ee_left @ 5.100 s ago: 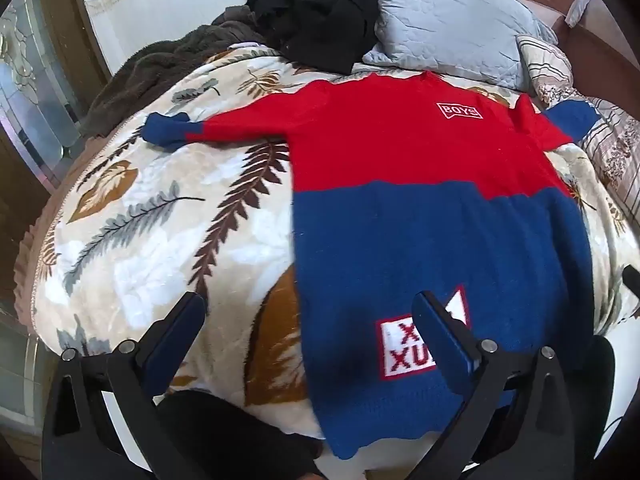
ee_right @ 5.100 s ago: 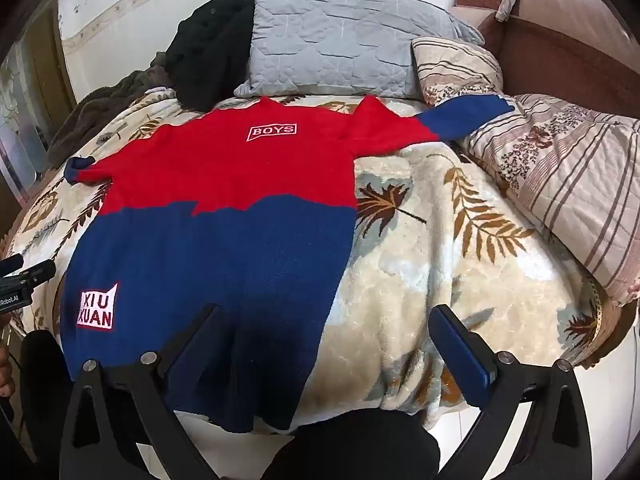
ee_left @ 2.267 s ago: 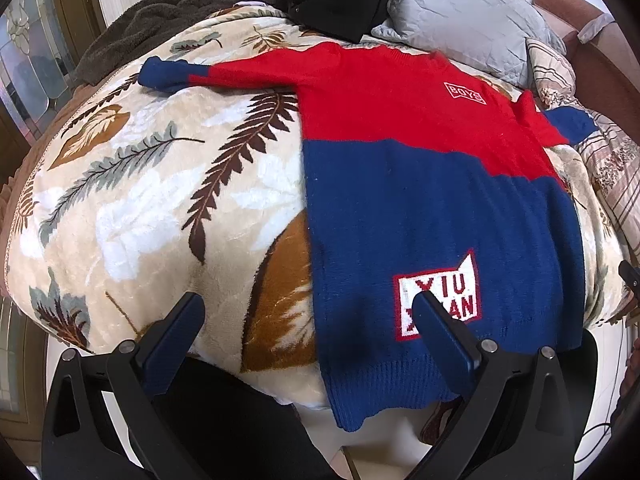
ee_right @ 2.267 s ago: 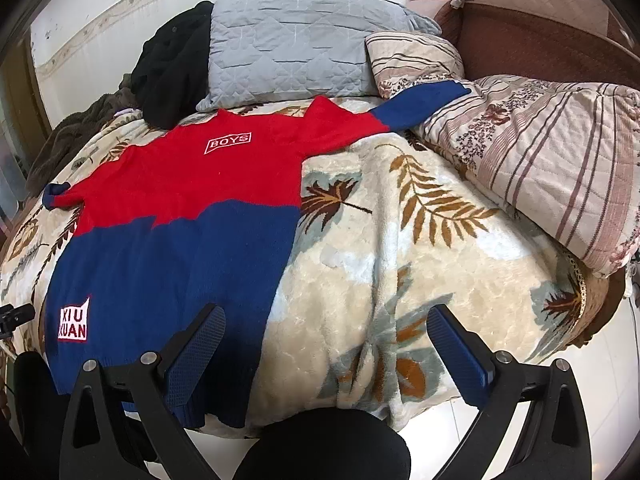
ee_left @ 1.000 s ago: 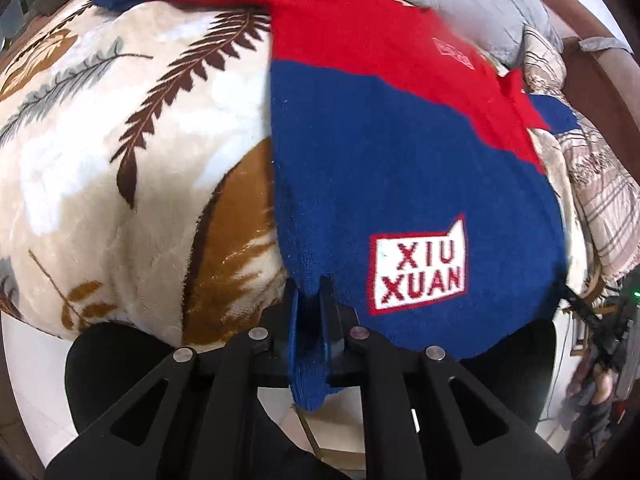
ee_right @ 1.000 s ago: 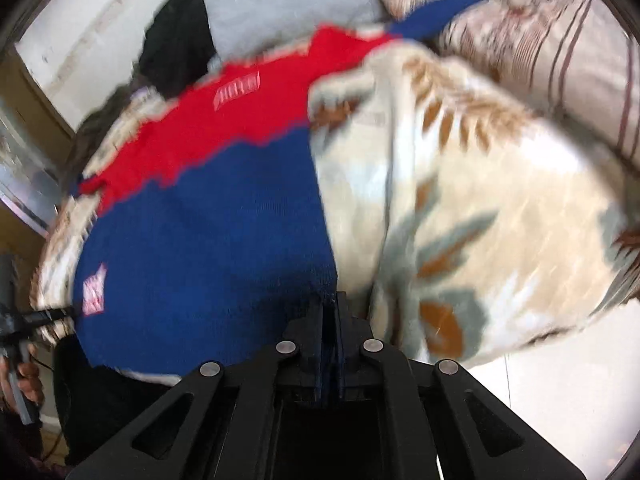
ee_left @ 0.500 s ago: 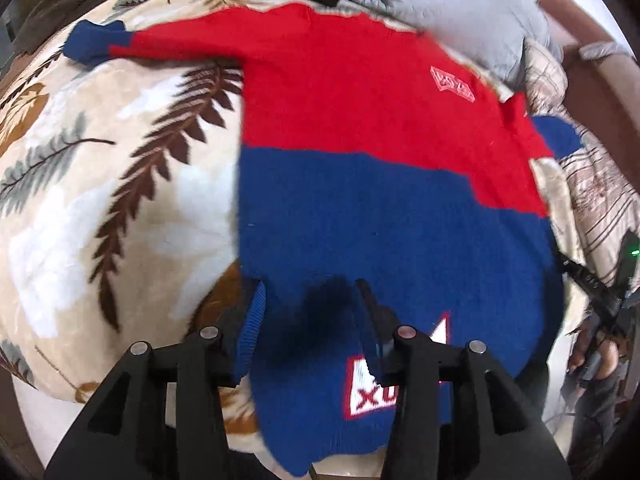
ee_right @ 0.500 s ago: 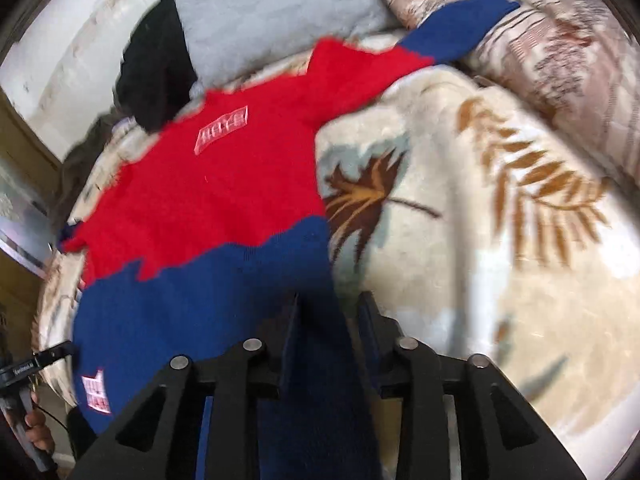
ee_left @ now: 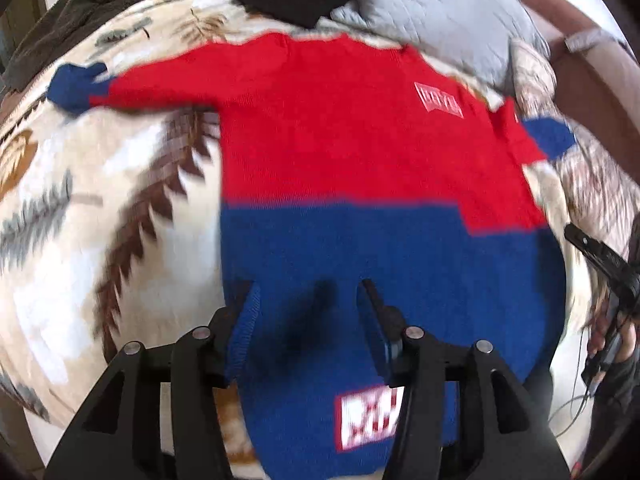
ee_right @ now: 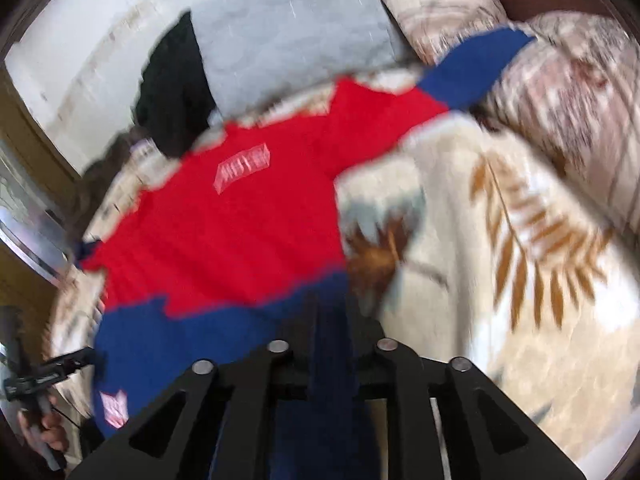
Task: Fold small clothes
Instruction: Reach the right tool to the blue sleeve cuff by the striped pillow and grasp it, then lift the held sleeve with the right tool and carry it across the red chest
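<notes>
A red and blue knit sweater (ee_left: 352,152) lies spread face up on the bed, sleeves out to both sides; it also shows in the right wrist view (ee_right: 224,232). My left gripper (ee_left: 308,312) is over the blue hem at the sweater's left corner. Its jaws stand a hand's width apart with the ribbed hem edge (ee_left: 244,332) draped against the left finger. My right gripper (ee_right: 328,320) holds the blue hem at the sweater's right corner, with a strip of blue knit running between its nearly closed jaws. Both views are motion-blurred.
A leaf-print blanket (ee_left: 100,200) covers the bed. A grey pillow (ee_right: 288,36), a black garment (ee_right: 172,84) and striped pillows (ee_right: 568,100) lie at the head and right side. A dark brown throw (ee_left: 80,4) lies at the far left.
Both grippers closed on the hem corners about a second ago. Since then they have lifted and moved toward the sweater's chest, carrying the hem, and the left jaws have spread apart.
</notes>
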Available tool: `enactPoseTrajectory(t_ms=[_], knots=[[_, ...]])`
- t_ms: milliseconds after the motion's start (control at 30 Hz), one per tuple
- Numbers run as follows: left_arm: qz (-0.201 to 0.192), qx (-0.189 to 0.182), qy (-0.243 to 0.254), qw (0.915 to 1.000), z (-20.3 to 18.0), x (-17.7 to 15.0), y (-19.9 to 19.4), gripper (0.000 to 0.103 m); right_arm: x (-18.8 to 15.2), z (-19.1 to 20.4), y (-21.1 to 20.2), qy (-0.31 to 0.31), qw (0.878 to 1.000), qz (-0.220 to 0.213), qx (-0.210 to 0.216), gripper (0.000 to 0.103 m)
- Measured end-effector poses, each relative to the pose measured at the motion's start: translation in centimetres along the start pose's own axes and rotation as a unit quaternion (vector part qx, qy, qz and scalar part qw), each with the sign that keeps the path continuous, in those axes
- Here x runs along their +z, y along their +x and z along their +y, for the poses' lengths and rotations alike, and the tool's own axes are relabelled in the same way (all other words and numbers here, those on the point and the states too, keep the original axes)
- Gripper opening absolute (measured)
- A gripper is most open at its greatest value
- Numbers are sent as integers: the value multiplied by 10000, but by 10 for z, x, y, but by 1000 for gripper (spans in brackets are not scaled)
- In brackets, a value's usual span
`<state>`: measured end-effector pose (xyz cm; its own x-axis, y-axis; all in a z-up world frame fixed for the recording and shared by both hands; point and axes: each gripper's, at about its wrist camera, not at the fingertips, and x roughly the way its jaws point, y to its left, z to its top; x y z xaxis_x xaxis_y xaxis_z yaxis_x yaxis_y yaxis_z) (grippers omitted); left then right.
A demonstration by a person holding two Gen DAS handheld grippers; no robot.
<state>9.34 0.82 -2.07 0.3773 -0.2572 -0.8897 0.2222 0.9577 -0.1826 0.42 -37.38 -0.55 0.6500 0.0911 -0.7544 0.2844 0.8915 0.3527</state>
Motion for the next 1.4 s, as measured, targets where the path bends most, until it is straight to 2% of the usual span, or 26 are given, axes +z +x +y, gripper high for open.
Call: enactPoseTrajectory(t_ms=[167, 233, 267, 300, 367, 433, 500, 600, 700, 800, 867, 967, 1100, 1200, 1233, 1267, 1300, 1400], knots=[[-112, 90, -318, 9994, 8, 44, 22, 54, 25, 28, 26, -280, 9994, -138, 154, 22], [49, 166, -480, 9987, 12, 47, 41, 54, 21, 33, 54, -356, 9992, 109, 150, 22], [179, 186, -550, 9982, 15, 45, 53, 53, 16, 34, 70, -406, 9985, 364, 11, 22], [119, 211, -534, 9983, 17, 42, 54, 54, 11, 34, 82, -459, 9970, 615, -132, 22], [-34, 197, -337, 9992, 13, 39, 49, 62, 5, 39, 84, -691, 9966, 400, -227, 21], [50, 36, -246, 9997, 10, 40, 44, 62, 17, 36, 78, -632, 9966, 516, -106, 20], [74, -343, -295, 9989, 12, 49, 38, 62, 39, 16, 62, -211, 9995, 223, -69, 21], [-111, -509, -342, 9981, 6, 72, 30, 62, 81, -34, 37, 623, 9970, -326, -326, 24], [-262, -510, -326, 9978, -1, 91, 33, 62, 116, -83, 15, 1369, 9853, -803, -625, 24], [-155, -567, -369, 9976, -9, 104, 51, 62, 147, -128, -3, 2034, 9667, -1288, -862, 26], [-23, -624, -372, 9974, -11, 109, 66, 62, 165, -151, -3, 2305, 9560, -1510, -1003, 31], [69, -585, -350, 9977, -16, 111, 82, 62, 190, -175, 10, 2369, 9505, -1573, -1256, 34], [-82, -458, -170, 9988, -26, 116, 87, 63, 211, -182, 50, 2166, 9510, -1423, -1686, 34], [-48, -540, -110, 9985, -33, 125, 90, 63, 216, -178, 68, 1997, 9466, -1545, -2005, 28], [-34, -564, -105, 9983, -34, 128, 92, 63, 218, -176, 70, 1921, 9445, -1603, -2130, 22], [-33, -585, -98, 9982, -36, 132, 92, 63, 219, -176, 68, 1867, 9410, -1626, -2305, 6], [-50, -593, -88, 9982, -37, 136, 91, 63, 219, -175, 65, 1822, 9388, -1657, -2408, 5], [-165, -589, -51, 9981, -37, 146, 87, 63, 223, -174, 49, 1812, 9380, -1852, -2301, 5]])
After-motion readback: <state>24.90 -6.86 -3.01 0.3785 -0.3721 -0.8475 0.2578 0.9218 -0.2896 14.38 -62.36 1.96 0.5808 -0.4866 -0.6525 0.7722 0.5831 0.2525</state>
